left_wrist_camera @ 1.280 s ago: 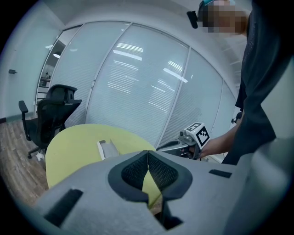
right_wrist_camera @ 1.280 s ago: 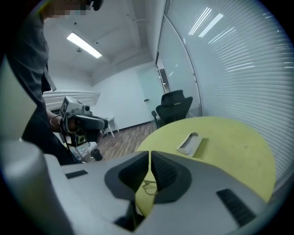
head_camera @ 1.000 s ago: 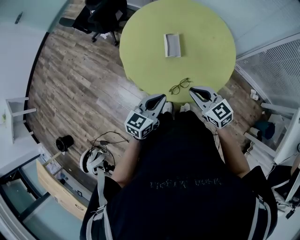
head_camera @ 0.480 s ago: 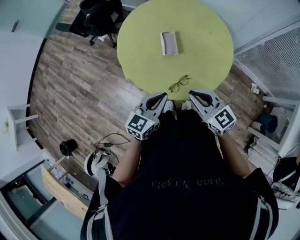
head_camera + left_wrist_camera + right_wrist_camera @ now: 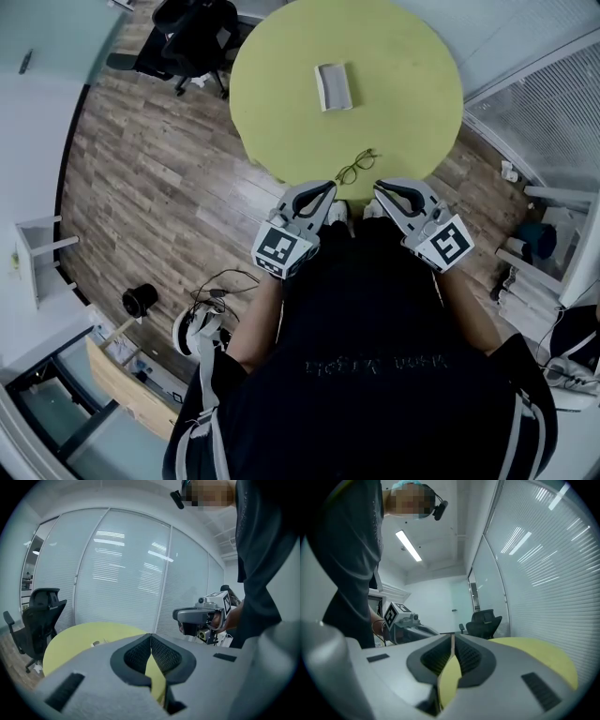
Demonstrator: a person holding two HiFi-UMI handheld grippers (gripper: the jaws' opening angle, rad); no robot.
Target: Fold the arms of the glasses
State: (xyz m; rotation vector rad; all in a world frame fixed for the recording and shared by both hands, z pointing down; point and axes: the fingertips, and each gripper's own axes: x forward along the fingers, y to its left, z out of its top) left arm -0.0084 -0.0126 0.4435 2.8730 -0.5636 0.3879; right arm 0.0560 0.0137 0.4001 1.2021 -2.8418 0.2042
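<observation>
The round yellow table (image 5: 403, 84) is ahead of you. Your left gripper (image 5: 319, 193) and right gripper (image 5: 384, 188) hang at its near edge, both clenched on nothing, and the glasses (image 5: 356, 167) lie just beyond them. I think you should open both tongs first, then steady the frame with one and push an arm gently inward with the other. Only the head view shows the glasses; the gripper views show just closed jaws and table top.

A round yellow-green tabletop (image 5: 403, 103) stands on a wood-plank floor (image 5: 159, 169), with a black office chair (image 5: 192, 28) near its far edge. Glass walls with white blinds (image 5: 126, 569) enclose the room. A strip light (image 5: 408, 546) runs along the ceiling.
</observation>
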